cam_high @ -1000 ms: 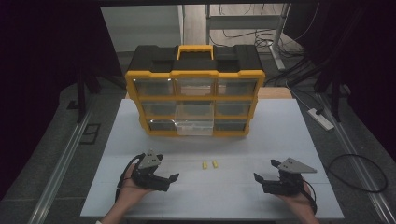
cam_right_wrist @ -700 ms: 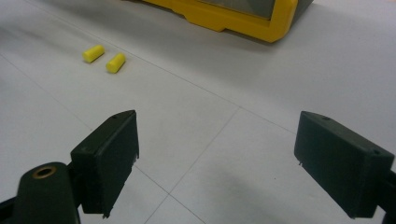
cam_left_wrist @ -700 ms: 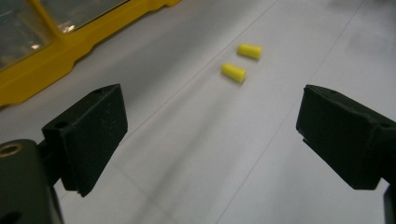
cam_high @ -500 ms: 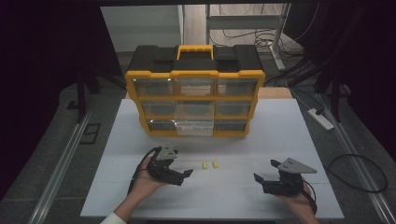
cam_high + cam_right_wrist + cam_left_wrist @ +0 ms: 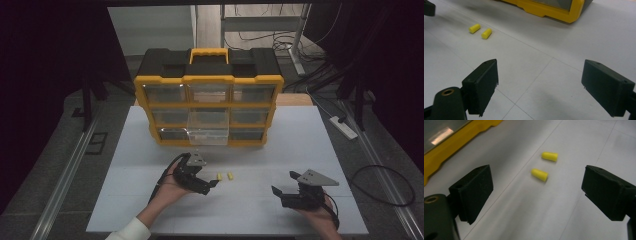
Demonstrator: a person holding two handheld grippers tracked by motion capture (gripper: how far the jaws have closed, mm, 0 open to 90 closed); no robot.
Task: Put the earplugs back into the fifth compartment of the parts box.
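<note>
A: Where do I log the left gripper [image 5: 212,185]?

B: Lower centre-left of the high view, low over the white table [image 5: 310,145]. I read its jaws as wide apart, gripping nothing.

A: And the two small yellow foam earplugs?

B: They lie side by side, near but not touching, in the middle of the high view: nearer earplug [image 5: 219,176], farther earplug [image 5: 230,176]. In the left gripper view both sit in the upper centre, ahead of the gap between the jaws, nearer one at [image 5: 539,174], farther one at [image 5: 549,156].

A: Right gripper [image 5: 282,193]?

B: Lower right, jaws wide, holding nothing, well apart from the earplugs.

A: Background?

B: A yellow-and-black plastic organiser case [image 5: 209,102] stands upright in the upper centre, its clear bottom-middle drawer [image 5: 208,133] pulled out.
</note>
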